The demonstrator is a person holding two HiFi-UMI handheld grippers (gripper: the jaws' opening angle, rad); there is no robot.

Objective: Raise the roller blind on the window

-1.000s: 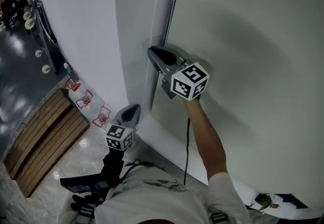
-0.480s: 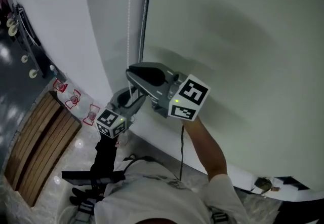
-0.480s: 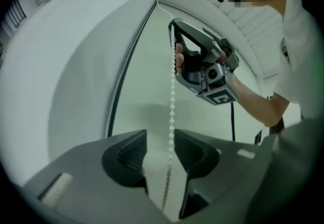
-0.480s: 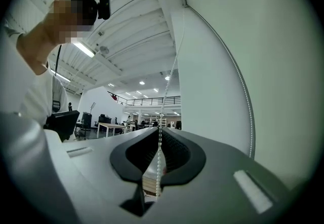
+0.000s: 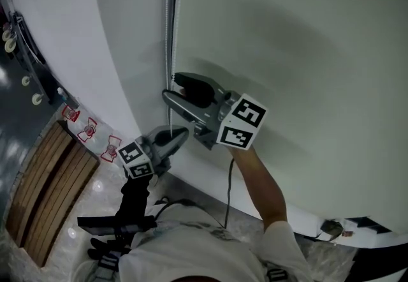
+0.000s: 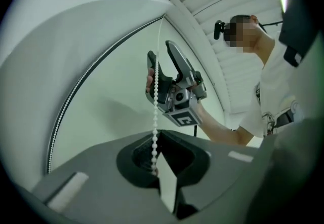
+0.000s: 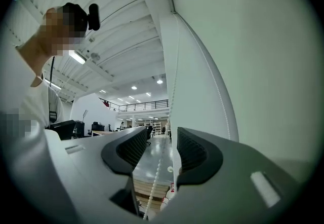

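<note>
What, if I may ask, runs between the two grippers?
The chain, seen in the left gripper view: clamped in the left gripper, it runs up through the right gripper, whose jaws have just been opening.

The glossy pale floor (image 5: 89,188) carries a slatted wooden platform (image 5: 44,178) near the wall. Three small red-and-white items (image 5: 88,129), perhaps stands, sit along the wall's foot.

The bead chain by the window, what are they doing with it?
A person with two handheld grippers is working the bead chain of the roller blind. The left gripper is clamped shut on the chain, lower down. The right gripper, just above it, has just been opening its jaws; the chain runs between them without being pressed. The blind hangs down beside them.
</note>
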